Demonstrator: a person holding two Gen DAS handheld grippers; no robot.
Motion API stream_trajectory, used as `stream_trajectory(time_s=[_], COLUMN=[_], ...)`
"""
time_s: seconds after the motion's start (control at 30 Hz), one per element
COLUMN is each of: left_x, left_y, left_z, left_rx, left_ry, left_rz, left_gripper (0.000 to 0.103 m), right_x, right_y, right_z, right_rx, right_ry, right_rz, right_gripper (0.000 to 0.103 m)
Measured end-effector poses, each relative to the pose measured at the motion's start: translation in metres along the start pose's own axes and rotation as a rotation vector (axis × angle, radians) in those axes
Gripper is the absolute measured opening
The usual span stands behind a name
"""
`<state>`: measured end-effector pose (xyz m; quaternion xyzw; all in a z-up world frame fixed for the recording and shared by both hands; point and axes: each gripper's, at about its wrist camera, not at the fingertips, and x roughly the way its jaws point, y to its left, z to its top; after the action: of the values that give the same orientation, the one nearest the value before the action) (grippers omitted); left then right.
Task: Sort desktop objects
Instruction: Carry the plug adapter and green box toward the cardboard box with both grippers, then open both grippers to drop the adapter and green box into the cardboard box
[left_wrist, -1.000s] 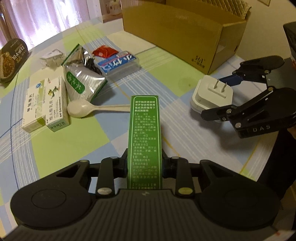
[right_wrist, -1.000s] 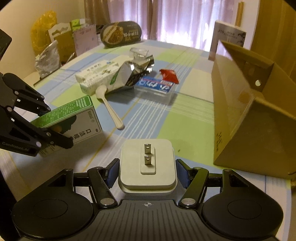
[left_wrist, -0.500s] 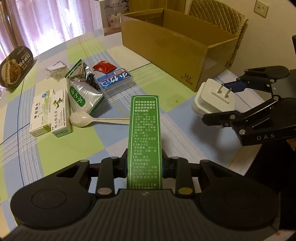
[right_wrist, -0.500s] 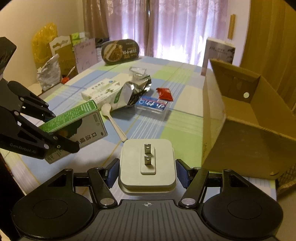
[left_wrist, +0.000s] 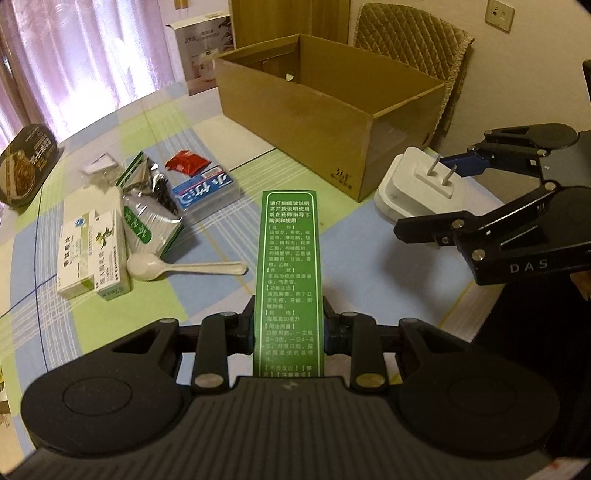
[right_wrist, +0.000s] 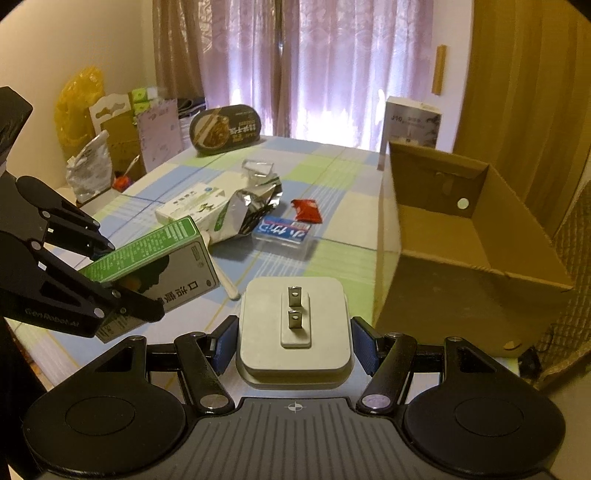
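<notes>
My left gripper (left_wrist: 289, 328) is shut on a green medicine box (left_wrist: 290, 266), held above the checked tablecloth; the same green box (right_wrist: 155, 266) shows at the left of the right wrist view. My right gripper (right_wrist: 294, 341) is shut on a white plug adapter (right_wrist: 293, 325) with two metal prongs facing up; that adapter (left_wrist: 417, 188) appears in the left wrist view. An open cardboard box (left_wrist: 325, 122) stands on the table ahead and to the right, its inside bare (right_wrist: 461, 236).
On the cloth lie two white medicine boxes (left_wrist: 92, 254), a plastic spoon (left_wrist: 177, 267), a foil tea pouch (left_wrist: 147, 218), a blue tissue pack (left_wrist: 203, 188) and a red sachet (left_wrist: 184, 164). A dark food tray (right_wrist: 225, 129) and a chair (left_wrist: 413, 40) stand farther off.
Both grippers have risen with their loads, so the table looks farther away and the cardboard box's open top has come into view.
</notes>
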<state>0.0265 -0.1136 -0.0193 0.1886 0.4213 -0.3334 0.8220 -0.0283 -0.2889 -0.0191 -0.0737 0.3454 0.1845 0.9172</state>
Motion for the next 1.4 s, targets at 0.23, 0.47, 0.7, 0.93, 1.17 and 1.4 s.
stream_trajectory(time_s=[0.23,0.47,0.7,0.93,1.17,1.4], left_x=[0.004,0.012,0.032,0.063,0.112,0.154], left_y=[-0.008,-0.02,-0.028,-0.033,-0.033,-0.032], left_z=[0.027,0.082,0.152,0.212,0.244,0.239], left_rx=[0.012,0.027,0.01,-0.022,-0.005,0.019], left_ry=[-0.022,-0.077,-0.135,-0.171,-0.15,-0.09], left_rz=[-0.01,-0.02,-0.076,-0.101,-0.107,-0.096], left_gripper=[0.025,0.025,0.025,0.025,0.025,0.026], right_x=[-0.015,-0.029,-0.023,0.007,0.031,0.05], right_y=[-0.02,-0.062,-0.126,-0.175,-0.2,-0.209], right_z=[0.011,0.043,0.074,0.084,0.073,0.063], right_rx=[0.026,0.048,0.068,0.075,0.099,0.077], right_ry=[-0.032,-0.09,-0.102,-0.056,-0.012,0.017], right_rz=[-0.032,-0.095,-0.188,-0.223,-0.227,-0.224], right_gripper=[0.062,0.062,0.062,0.062,0.062,0.062])
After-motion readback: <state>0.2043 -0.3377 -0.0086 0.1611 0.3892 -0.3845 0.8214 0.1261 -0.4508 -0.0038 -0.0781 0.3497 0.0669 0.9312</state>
